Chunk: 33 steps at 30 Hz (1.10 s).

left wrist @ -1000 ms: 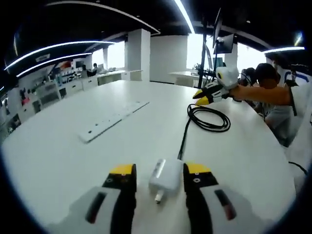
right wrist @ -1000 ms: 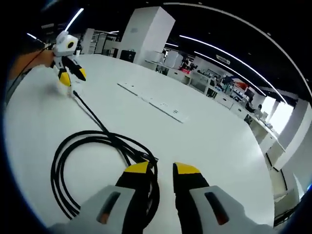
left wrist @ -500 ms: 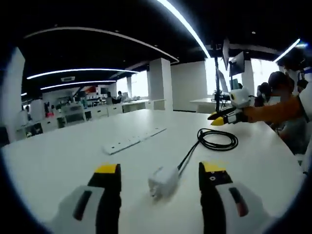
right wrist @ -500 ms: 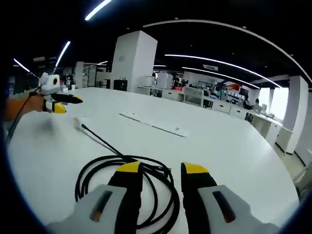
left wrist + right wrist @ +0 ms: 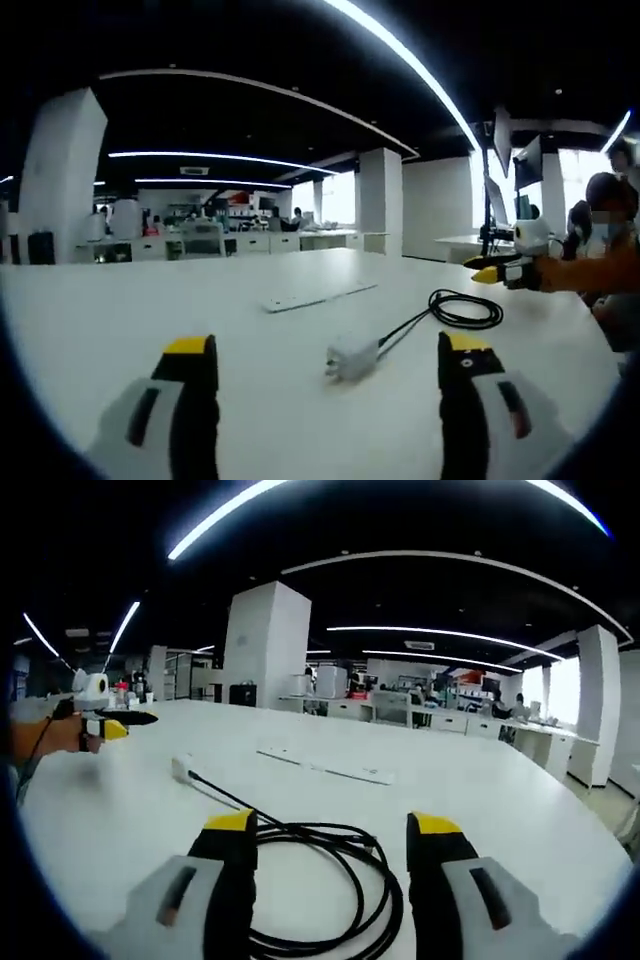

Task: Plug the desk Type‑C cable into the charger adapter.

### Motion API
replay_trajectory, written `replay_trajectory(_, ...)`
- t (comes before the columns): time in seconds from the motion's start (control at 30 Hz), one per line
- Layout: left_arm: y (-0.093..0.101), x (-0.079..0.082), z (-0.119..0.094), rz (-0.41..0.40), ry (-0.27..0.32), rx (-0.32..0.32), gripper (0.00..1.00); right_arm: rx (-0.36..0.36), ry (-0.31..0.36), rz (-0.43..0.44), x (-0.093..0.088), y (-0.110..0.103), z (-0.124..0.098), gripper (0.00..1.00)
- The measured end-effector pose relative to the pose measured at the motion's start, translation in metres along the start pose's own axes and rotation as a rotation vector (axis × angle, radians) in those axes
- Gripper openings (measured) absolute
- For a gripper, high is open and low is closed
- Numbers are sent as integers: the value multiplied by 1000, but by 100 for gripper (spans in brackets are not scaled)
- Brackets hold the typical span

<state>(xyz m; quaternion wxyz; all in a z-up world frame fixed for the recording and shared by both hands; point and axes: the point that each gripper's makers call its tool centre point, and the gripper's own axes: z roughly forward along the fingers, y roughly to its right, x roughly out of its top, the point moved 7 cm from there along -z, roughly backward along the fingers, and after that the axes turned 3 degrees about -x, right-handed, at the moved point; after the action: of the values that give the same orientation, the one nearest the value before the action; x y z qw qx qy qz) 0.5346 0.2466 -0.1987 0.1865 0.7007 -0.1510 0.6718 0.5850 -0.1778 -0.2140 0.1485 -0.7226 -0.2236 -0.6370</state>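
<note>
A white charger adapter (image 5: 350,359) lies on the white table (image 5: 120,330), with a black cable (image 5: 405,328) joined to it and running off to a coil (image 5: 463,309). My left gripper (image 5: 327,372) stands open, its yellow-tipped jaws wide apart on either side of the adapter and short of it. In the right gripper view the cable coil (image 5: 325,880) lies between and just ahead of my open right gripper (image 5: 335,842); its straight run reaches the adapter (image 5: 182,769) far left. The left gripper (image 5: 100,721) shows there at far left; the right gripper (image 5: 512,267) shows at the right of the left gripper view.
A long white power strip (image 5: 320,294) lies flat on the table beyond the adapter, seen too in the right gripper view as a power strip (image 5: 322,766). A person in an orange sleeve (image 5: 600,275) is at the right. Office desks and pillars stand far behind.
Both grippers have opened wider and drawn back and up from the table. The adapter, held between the left jaws a second ago, now lies free on the table, farther off.
</note>
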Motion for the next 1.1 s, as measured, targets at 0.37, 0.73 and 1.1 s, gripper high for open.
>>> replay_trajectory(0.37,3,-2,-29,-61,104,100,99,-49,88,60,6,3,-7,91)
replay_trajectory(0.73,28,3,-64,-31,128,111,98,-77,159,34,7,-19,-43,100)
replay_trajectory(1.1,66,-6,-119,-78,169,97,97,-73,204,40,-1,-61,-105,100)
